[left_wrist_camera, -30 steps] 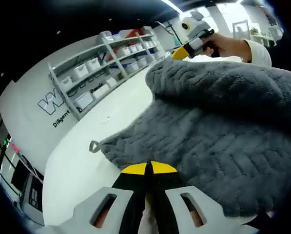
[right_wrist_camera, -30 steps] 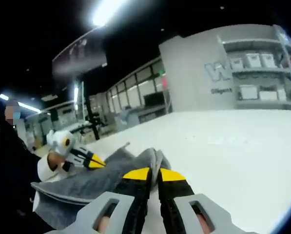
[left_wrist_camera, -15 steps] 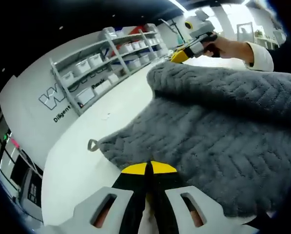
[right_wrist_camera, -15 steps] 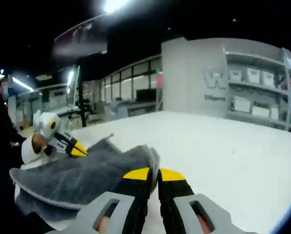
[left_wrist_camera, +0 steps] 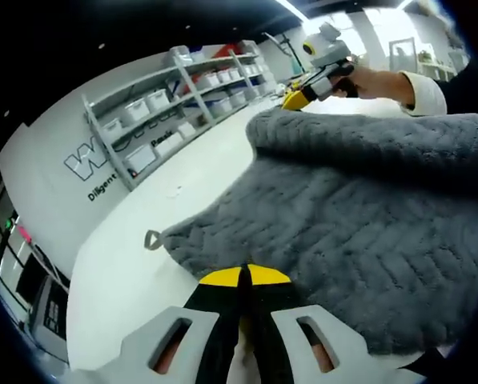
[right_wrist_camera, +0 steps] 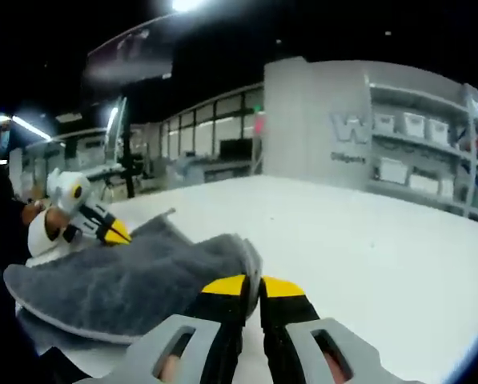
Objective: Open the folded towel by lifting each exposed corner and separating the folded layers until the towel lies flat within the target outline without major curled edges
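My left gripper [left_wrist_camera: 245, 276] has its yellow-tipped jaws pressed together on the near edge of the grey towel [left_wrist_camera: 359, 224]. From this grip the plush, zigzag-textured cloth spreads away over the white table [left_wrist_camera: 134, 264]. A small hanging loop [left_wrist_camera: 153, 239] juts from one corner and rests on the tabletop.

My right gripper [right_wrist_camera: 253, 286] is likewise clamped tight on an edge of the towel [right_wrist_camera: 134, 276]. In the right gripper view the cloth sags away from it in a lifted flap, and a second layer peeks out beneath. In the left gripper view, that raised fold arches across the far side, and the right gripper [left_wrist_camera: 296, 98] shows small at its end, held in my hand [left_wrist_camera: 383, 80]. In the right gripper view the left gripper [right_wrist_camera: 110, 232] sits at the far edge of the cloth.

The towel is partly open and not yet flat. I cannot make out a target outline.

To do this step well, I judge that both grips should stay firm. I should draw the two held edges apart evenly, carry the raised layer clear of the one below, then lower it with light tension so no edge curls under. Shelves with white bins [left_wrist_camera: 174, 120] stand against the far wall.
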The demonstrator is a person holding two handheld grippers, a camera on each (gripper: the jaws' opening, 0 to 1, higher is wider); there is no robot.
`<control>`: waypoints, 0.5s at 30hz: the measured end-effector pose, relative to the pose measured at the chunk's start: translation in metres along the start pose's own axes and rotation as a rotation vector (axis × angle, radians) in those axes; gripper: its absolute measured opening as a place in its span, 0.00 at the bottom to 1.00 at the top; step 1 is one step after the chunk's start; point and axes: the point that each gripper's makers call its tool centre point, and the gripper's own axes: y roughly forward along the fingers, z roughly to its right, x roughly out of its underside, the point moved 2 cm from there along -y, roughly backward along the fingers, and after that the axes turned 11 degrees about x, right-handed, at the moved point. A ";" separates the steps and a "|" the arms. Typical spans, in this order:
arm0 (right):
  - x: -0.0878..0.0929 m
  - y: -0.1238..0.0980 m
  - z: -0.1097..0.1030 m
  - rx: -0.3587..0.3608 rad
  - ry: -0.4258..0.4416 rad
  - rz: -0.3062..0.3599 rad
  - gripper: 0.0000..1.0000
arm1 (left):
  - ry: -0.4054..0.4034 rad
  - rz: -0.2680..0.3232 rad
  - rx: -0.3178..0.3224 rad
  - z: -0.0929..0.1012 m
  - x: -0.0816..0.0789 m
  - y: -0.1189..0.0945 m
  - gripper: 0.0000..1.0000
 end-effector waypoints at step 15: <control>0.017 0.001 0.014 0.049 -0.035 -0.051 0.01 | 0.018 -0.003 -0.003 0.002 -0.001 0.000 0.00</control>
